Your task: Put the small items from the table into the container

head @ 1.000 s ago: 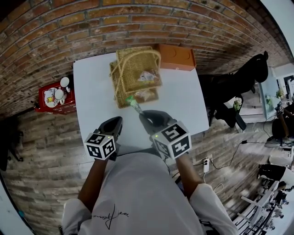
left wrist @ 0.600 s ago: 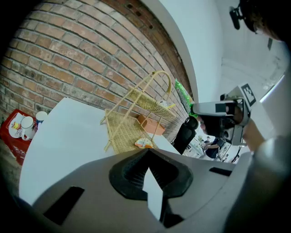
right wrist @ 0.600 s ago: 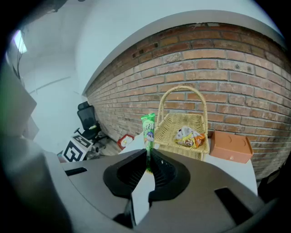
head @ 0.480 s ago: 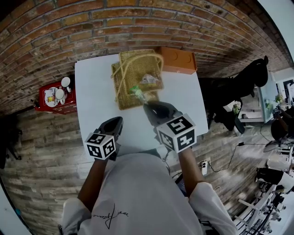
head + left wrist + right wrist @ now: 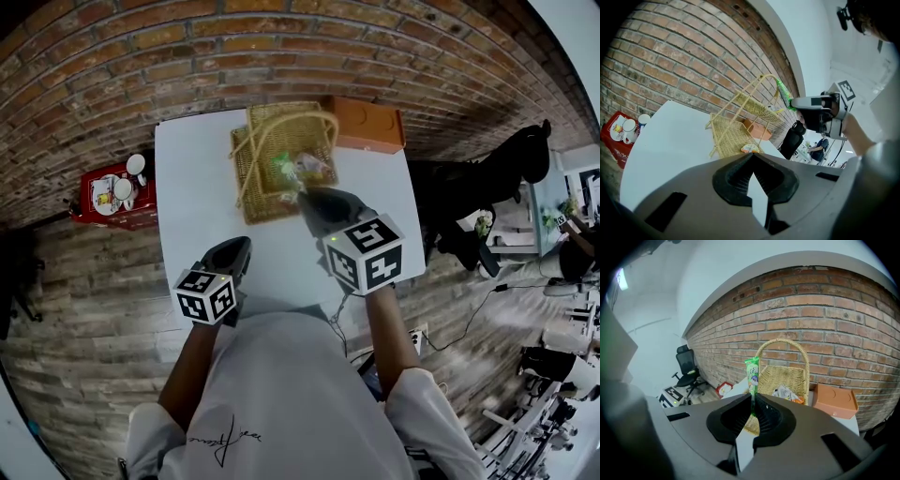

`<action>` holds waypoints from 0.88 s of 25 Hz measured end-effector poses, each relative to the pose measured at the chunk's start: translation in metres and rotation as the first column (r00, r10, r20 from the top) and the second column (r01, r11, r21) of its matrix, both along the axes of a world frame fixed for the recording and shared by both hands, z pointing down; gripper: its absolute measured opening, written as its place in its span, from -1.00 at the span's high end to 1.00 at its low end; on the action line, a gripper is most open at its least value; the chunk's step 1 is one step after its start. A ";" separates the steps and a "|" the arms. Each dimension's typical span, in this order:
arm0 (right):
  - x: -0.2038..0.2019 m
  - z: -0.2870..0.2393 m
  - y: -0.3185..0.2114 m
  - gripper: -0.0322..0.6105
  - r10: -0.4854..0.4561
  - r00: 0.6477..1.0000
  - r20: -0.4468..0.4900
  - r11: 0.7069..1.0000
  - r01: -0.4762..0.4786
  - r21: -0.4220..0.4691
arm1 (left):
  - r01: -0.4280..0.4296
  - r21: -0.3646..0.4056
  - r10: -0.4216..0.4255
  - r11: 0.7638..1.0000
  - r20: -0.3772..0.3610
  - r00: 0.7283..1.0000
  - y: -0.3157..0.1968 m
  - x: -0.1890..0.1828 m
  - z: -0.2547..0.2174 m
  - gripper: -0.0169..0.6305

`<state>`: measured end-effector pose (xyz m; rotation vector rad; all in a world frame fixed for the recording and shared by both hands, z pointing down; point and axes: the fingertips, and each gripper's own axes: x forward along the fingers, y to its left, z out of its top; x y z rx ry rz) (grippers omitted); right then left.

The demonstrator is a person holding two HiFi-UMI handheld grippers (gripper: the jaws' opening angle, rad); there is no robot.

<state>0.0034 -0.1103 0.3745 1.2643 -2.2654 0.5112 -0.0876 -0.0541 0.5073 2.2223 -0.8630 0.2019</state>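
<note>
A woven wicker basket (image 5: pixel 272 141) with a tall arched handle stands at the far side of the white table (image 5: pixel 192 197), with a few wrapped items (image 5: pixel 312 166) inside. My right gripper (image 5: pixel 299 191) is shut on a narrow green snack packet (image 5: pixel 282 170) and holds it upright over the basket's near part. In the right gripper view the packet (image 5: pixel 752 372) sticks up from the closed jaws (image 5: pixel 753 405) in front of the basket (image 5: pixel 790 376). My left gripper (image 5: pixel 246 244) rests low near the table's front edge, shut and empty (image 5: pixel 752 157).
An orange box (image 5: pixel 367 122) lies right of the basket against the brick wall. A red crate with cups (image 5: pixel 111 197) sits on the floor left of the table. A black office chair (image 5: pixel 492 173) stands to the right. Bare tabletop lies between the left gripper and the basket.
My right gripper has carried the green packet up and away from me, from the basket's near edge to above the basket. The left gripper has stayed put.
</note>
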 end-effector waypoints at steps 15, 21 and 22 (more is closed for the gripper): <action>0.004 0.020 -0.026 0.78 0.035 0.999 0.004 0.997 -0.035 -0.064 | 0.022 -0.020 -0.023 1.000 -0.013 1.000 -0.004 -0.003 0.002 0.92; 0.002 0.030 -0.034 0.78 0.042 0.999 -0.012 0.995 -0.043 -0.088 | 0.037 -0.026 -0.037 0.999 -0.012 0.999 -0.006 -0.006 0.005 0.92; 0.003 0.032 -0.035 0.78 0.045 0.999 -0.015 0.995 -0.046 -0.089 | 0.038 -0.026 -0.039 0.999 -0.013 0.999 -0.006 -0.006 0.005 0.92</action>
